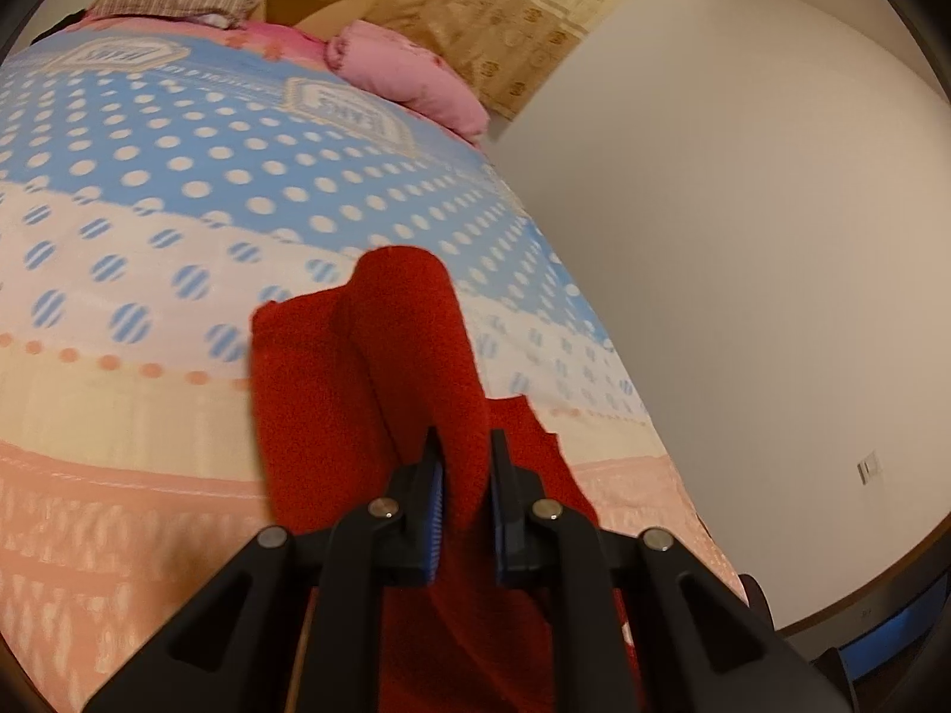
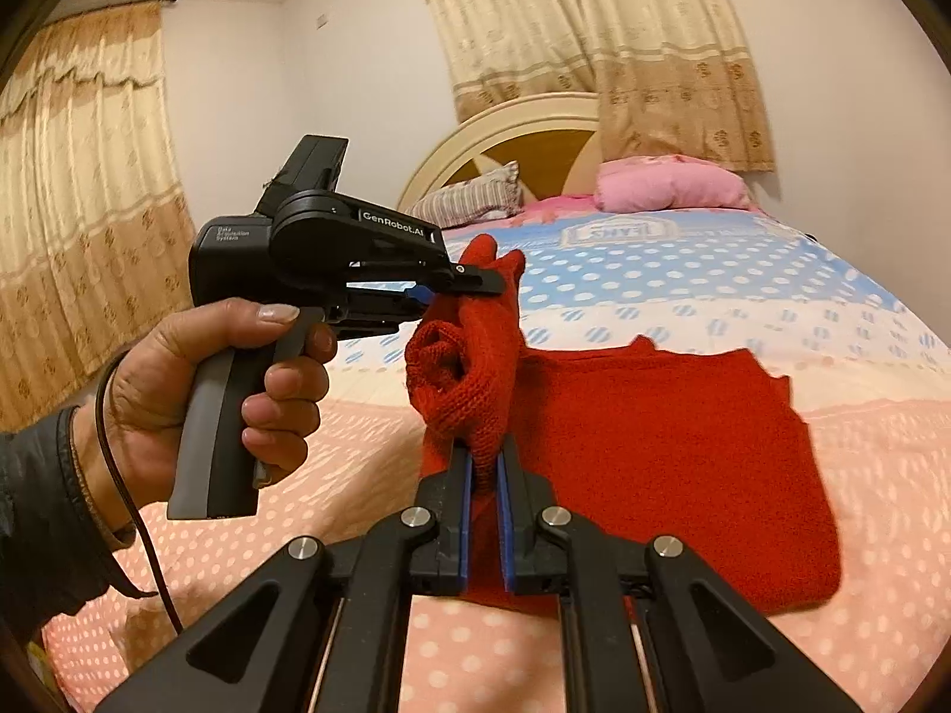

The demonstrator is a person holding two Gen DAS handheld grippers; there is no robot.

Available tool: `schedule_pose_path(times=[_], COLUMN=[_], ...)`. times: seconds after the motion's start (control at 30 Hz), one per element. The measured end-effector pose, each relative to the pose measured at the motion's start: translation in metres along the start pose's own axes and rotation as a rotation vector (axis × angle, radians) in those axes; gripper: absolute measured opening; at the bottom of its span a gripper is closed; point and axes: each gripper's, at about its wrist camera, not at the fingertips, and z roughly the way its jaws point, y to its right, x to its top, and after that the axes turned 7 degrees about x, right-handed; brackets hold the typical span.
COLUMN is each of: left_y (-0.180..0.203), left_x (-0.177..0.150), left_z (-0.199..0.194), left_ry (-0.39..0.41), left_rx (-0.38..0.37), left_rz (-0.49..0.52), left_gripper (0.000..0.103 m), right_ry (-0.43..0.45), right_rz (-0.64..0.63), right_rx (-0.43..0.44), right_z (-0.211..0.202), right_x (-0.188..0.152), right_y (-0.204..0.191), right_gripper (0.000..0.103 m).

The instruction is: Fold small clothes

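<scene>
A sleeve of the red sweater (image 2: 671, 463), spread on the bed (image 2: 743, 273), is pinched by both the left gripper (image 1: 466, 463) and right gripper (image 2: 484, 463), lifted so it can be folded inward

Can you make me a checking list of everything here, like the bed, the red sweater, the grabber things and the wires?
Surface: bed with a dotted blue, white and pink sheet.
Job's things: red sweater, body flat on the bed, one part lifted.
Clutter: pink pillow and striped pillow by the headboard.
Grippers: left gripper and right gripper both shut on the sweater.
Cables: dark cable hanging at the left hand.
Surroundings: beige curtains, white walls.
</scene>
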Motion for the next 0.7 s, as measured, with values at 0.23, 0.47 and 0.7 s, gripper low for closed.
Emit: schedule_pose_path(times=[0.23,0.47,0.7], left_y=[0.033,0.059,0.077], left_x=[-0.004,-0.012,-0.024], left_z=[0.023,0.058,0.088], left_ry=[-0.028,-0.075,-0.115], left_rx=[-0.009,-0.009,0.016], left_rz=[0.053,0.093,0.147], left_gripper=[0.013,0.013,0.013], right_ry=[0.03,0.035,0.037], right_rz=[0.05,0.114,0.193], right_rx=[-0.034,-0.076,-0.105], right_z=[-0.02,-0.035,-0.042], right_x=[-0.003,-0.013,-0.026], right_y=[0.032,0.069,0.1], right_gripper=[0.007,0.007,0.007])
